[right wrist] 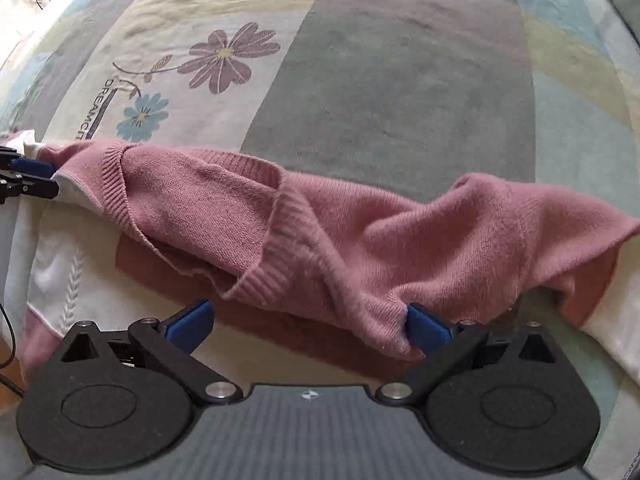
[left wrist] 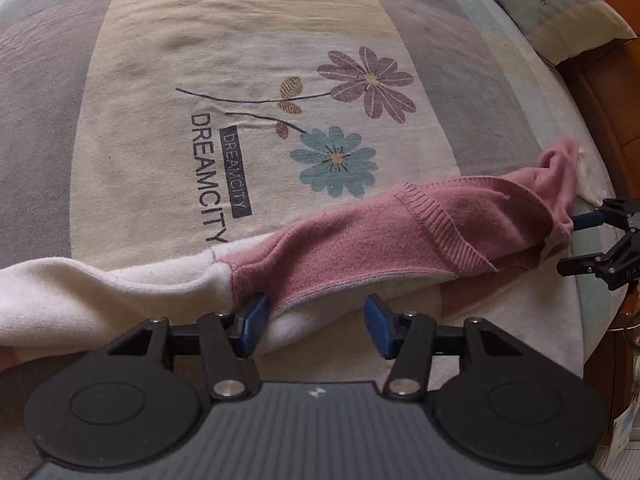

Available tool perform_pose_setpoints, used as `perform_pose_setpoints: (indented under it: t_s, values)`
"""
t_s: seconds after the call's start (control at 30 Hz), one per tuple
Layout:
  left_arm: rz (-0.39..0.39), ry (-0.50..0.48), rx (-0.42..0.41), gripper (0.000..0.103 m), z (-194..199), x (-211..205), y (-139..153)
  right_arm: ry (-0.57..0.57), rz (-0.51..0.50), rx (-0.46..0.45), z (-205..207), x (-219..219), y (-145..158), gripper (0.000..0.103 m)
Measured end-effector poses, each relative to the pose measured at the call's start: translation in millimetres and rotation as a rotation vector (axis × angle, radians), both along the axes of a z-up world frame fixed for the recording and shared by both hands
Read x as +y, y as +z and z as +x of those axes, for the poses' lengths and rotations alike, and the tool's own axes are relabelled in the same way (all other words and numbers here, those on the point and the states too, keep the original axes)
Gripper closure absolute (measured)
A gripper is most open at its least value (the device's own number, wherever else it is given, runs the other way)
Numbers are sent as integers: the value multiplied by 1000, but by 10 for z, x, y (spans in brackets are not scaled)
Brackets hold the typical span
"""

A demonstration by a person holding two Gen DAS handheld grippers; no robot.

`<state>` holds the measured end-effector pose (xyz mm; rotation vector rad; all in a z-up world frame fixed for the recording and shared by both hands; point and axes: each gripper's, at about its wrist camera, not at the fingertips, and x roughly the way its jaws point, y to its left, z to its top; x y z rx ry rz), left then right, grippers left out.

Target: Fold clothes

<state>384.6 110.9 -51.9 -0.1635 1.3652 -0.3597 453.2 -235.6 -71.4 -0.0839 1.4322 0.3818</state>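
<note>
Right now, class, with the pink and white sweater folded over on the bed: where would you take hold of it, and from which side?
Grip the sweater at its raised pink folded edge, coming from above on the near side. That ridge stands clear of the bedspread, so fingers could probably close around it; the flat white panel offers nothing to pinch.

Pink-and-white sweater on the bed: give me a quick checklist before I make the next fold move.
1. Left gripper let go of the sweater: ok, jaws apart, though one pad touches the fabric.
2. Right gripper let go: cannot tell, jaws wide, yet knit drapes against one pad.
3. Folded-over pink part lying flat: not ok, bunched and wrinkled.
4. White sleeve tucked in: not ok, it trails out sideways.
5. Bedspread beyond the sweater free of other items: ok.
6. Sweater fully on the bed: cannot tell, its near edge is hidden.
</note>
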Motion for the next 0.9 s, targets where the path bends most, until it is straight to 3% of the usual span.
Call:
perform_pose_setpoints:
  t_s: [0.1,0.17,0.23,0.3,0.37,0.57,0.7,0.9]
  values:
    - [13,-19,-9,48,-95,-28,78,-12,33,43,-145,-53,-11,0]
    - [33,-80,-81,48,-118,-86,212,-12,55,28,-183,-65,48,0]
    - [70,-159,-197,44,-101,-167,345,23,83,-37,-143,-17,188,0]
    - [56,-211,-240,34,41,-233,344,78,111,-100,-70,69,298,0]
    - [37,-262,-277,34,192,-298,333,138,136,-136,33,182,321,0]
    - [22,-371,-207,34,554,-424,-15,237,268,-90,367,464,61,0]
    - [46,-422,-176,34,436,-445,-124,265,413,-10,491,693,-98,0]
    - [24,-500,-190,34,152,-449,-33,312,532,-5,530,938,-117,0]
